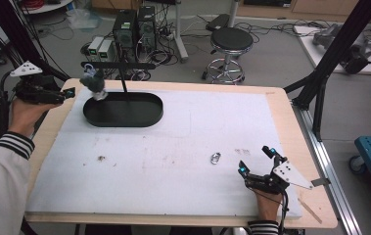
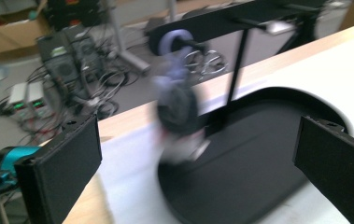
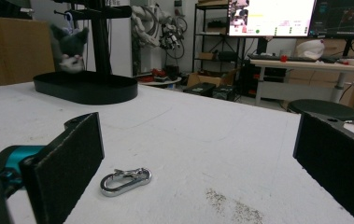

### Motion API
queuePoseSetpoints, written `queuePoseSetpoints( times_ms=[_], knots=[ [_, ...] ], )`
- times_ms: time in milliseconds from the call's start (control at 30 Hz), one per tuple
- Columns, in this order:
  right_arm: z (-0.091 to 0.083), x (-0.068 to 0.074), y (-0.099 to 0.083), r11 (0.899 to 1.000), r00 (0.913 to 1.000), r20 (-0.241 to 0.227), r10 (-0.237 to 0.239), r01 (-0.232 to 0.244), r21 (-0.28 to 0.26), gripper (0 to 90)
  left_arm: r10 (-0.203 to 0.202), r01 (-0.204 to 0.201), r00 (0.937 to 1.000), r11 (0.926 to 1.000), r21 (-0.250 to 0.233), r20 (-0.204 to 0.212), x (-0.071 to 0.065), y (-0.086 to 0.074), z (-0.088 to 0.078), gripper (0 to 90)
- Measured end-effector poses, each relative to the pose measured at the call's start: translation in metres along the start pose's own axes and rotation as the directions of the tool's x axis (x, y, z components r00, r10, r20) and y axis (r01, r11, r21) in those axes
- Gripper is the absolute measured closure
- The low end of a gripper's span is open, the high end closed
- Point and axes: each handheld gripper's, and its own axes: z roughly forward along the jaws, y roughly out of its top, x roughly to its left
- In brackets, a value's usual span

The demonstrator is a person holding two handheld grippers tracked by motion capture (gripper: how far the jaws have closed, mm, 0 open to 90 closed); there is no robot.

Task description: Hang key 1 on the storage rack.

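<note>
High view: plush charm hangs on the stand, carabiner not yet taken

High view shows the left tool [image 1: 70,92] just beside the stand [image 1: 123,110], at its left end, with its jaws apart and nothing between them. The plush charm [image 1: 94,85] hangs from the stand's bar, so this part looks done. The right tool [image 1: 256,160] rests far from the stand, jaws apart also. The carabiner [image 1: 215,158] lies on the counter [image 1: 173,137], well apart from the stand, near the right tool; hanging it seems to remain.
</note>
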Motion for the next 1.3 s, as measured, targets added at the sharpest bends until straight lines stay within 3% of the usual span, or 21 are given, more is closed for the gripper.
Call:
queuePoseSetpoints(
  times_ms=[67,133,233,267,333,500,667,733,833,900,1000,1033,1100,1200,1300],
  knots=[
    [0.000,0.000,0.000,1.000,1.0000,-0.002,0.002,-0.002,0.000,1.0,0.013,-0.010,0.9989,0.9983,-0.058,0.046,-0.013,-0.005,-0.008,1.7],
    [0.000,0.000,0.000,1.000,1.0000,-0.001,0.002,-0.002,0.000,1.0,0.022,-0.017,0.9976,0.9974,-0.070,0.066,-0.018,-0.007,-0.010,1.7],
    [0.000,0.000,0.000,1.000,1.0000,-0.001,0.001,-0.001,0.000,1.0,0.046,-0.031,0.9919,0.9915,-0.127,0.119,-0.041,-0.013,-0.019,1.7],
    [0.000,0.000,0.000,1.000,1.0000,-0.001,0.001,-0.001,0.000,1.0,0.046,-0.031,0.9919,0.9915,-0.127,0.119,-0.041,-0.013,-0.019,1.7],
    [0.000,0.000,0.000,1.000,1.0000,0.000,0.001,-0.001,0.001,1.0,0.057,-0.032,0.9885,0.9842,-0.174,0.140,-0.056,-0.018,-0.026,1.7],
    [0.000,0.000,0.000,1.000,1.0000,-0.001,0.002,-0.002,-0.001,1.0,0.063,-0.027,0.9847,0.9764,-0.214,0.163,-0.072,-0.025,-0.031,1.7],
    [0.000,0.000,0.000,1.000,1.0000,-0.001,0.003,-0.003,-0.001,1.0,0.075,-0.020,0.9765,0.9654,-0.260,0.202,-0.092,-0.035,-0.033,1.7],
    [0.000,0.000,0.000,1.000,1.0000,-0.001,0.002,-0.002,-0.001,1.0,0.090,-0.023,0.9706,0.9579,-0.286,0.223,-0.104,-0.041,-0.034,1.7],
    [0.000,0.000,0.000,1.000,1.0000,-0.001,0.003,-0.003,-0.001,1.0,0.109,-0.035,0.9658,0.9536,-0.299,0.235,-0.112,-0.045,-0.035,1.7],
    [0.000,0.000,0.000,1.000,1.0000,-0.001,0.001,-0.001,-0.001,1.0,0.122,-0.032,0.9583,0.9439,-0.329,0.258,-0.120,-0.051,-0.036,1.7],
    [0.000,0.000,0.000,1.000,1.0000,-0.001,0.001,-0.001,0.001,1.0,0.152,-0.047,0.9457,0.9394,-0.340,0.288,-0.135,-0.059,-0.037,1.7],
    [0.000,0.000,0.000,1.000,1.0000,-0.001,0.001,-0.001,0.001,1.0,0.152,-0.047,0.9457,0.9394,-0.340,0.288,-0.135,-0.059,-0.037,1.7],
    [0.000,0.000,0.000,1.000,1.0000,0.000,-0.001,0.001,-0.002,1.0,0.173,-0.064,0.9398,0.9364,-0.345,0.295,-0.141,-0.061,-0.037,1.7],
    [0.000,0.000,0.000,1.000,1.0000,-0.001,-0.008,0.008,-0.005,1.0,0.186,-0.063,0.9348,0.9255,-0.374,0.303,-0.147,-0.067,-0.037,1.7],
    [0.000,0.000,0.000,1.000,0.9999,-0.001,-0.010,0.010,-0.005,1.0,0.172,-0.040,0.9276,0.9287,-0.369,0.332,-0.150,-0.074,-0.034,1.7]
  ],
)
